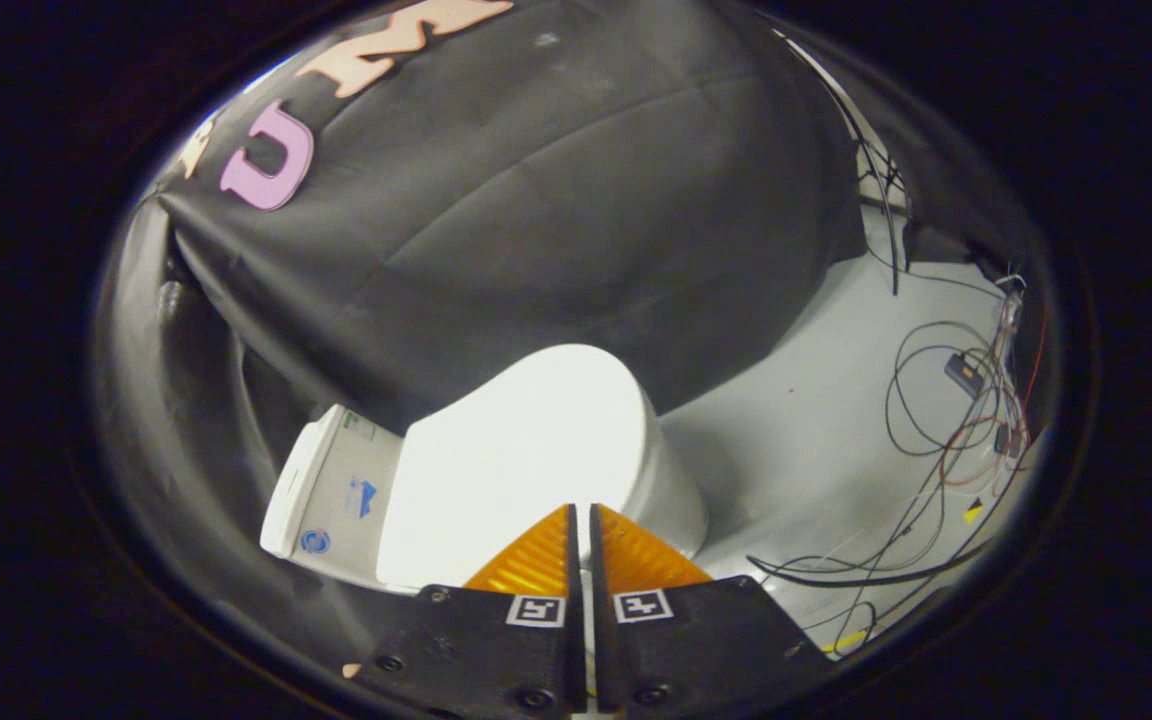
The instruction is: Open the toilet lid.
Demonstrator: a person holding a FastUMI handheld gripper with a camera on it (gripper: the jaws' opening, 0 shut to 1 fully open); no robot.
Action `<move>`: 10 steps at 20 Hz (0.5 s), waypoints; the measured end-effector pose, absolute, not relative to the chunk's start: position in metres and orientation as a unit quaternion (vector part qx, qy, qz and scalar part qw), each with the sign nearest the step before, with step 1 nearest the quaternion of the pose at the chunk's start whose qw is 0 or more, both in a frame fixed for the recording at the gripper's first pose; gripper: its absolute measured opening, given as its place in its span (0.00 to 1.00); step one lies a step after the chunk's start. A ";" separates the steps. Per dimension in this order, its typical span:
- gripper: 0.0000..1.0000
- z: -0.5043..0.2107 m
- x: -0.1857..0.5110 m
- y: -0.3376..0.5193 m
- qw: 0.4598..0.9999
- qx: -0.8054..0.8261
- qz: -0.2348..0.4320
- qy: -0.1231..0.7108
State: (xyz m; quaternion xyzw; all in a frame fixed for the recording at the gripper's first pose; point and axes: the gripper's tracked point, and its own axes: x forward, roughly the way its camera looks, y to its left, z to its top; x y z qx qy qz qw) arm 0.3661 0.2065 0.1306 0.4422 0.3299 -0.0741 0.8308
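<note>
- The floor [816, 440] is plain pale grey and smooth, pretty bare around the toilet itself.
- Black cloth [556, 200] hangs as the back wall, creased and draped, and comes down right behind the toilet.
- Off to the right on the floor there's a messy tangle of cables [946, 420], thin black, white and red ones, with a small dark box sitting among them. A couple of yellow bits near the loops, too small to tell what they are.
- The toilet lid [526, 450] is white, glossy and down, closed over the bowl, just ahead of the fingertips. It's blown out by the light, so no detail on top.
- The tank [331, 490] sits to the left of the lid, with a few small blue and green stickers on it, too blurry to read.
- The gripper [581, 515] hovers over the near edge of the lid; its jaws are pressed nearly together with just a thin slit between the orange fingers [536, 560], holding nothing.
- Each black finger mount carries a little square black-and-white marker.
</note>
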 end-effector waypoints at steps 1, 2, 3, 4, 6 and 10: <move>0.12 0.125 0.365 0.212 0.824 0.453 -0.078 0.332; 0.21 0.120 0.364 0.215 0.816 0.465 -0.077 0.336; 0.30 0.108 0.356 0.211 0.808 0.475 -0.075 0.341; 0.38 0.098 0.351 0.208 0.801 0.484 -0.078 0.343; 0.39 0.078 0.347 0.206 0.792 0.498 -0.078 0.344; 0.39 0.069 0.350 0.224 0.760 0.553 -0.054 0.338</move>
